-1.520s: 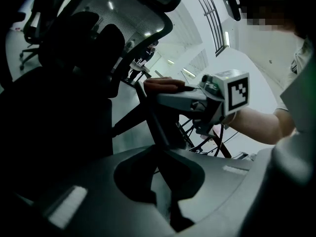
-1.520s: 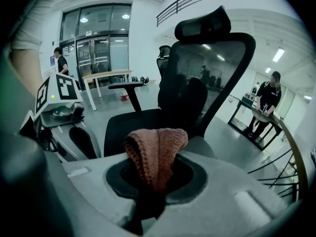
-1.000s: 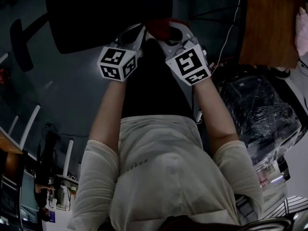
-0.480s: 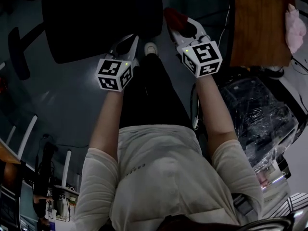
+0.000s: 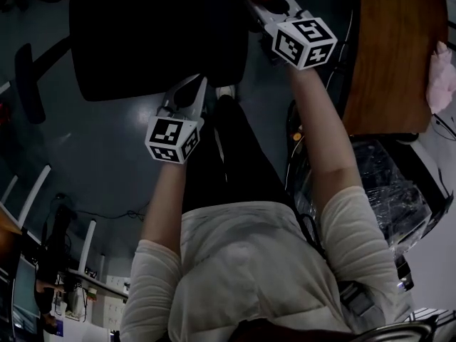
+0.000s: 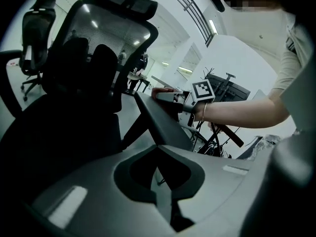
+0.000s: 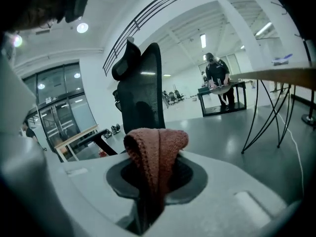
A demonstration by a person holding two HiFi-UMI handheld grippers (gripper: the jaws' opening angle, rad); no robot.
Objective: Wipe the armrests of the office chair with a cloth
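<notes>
At the top of the head view the right gripper (image 5: 265,0), clamped tight on a folded red cloth (image 7: 156,147), presses it at the office chair's (image 5: 153,34) armrest (image 6: 160,120), apparently for wiping, while the left gripper (image 5: 196,85), closed and empty, idles mid-frame.

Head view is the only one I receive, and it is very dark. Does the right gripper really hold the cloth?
Observer: Yes. In the right gripper view the right gripper is clamped on a folded reddish cloth.
Operator: And the left gripper?
Observer: The left gripper has its jaws together, with nothing between them.
Operator: Is the cloth at the armrest?
Observer: The left gripper view shows it over the far end of the armrest; whether they touch I cannot confirm.
</notes>
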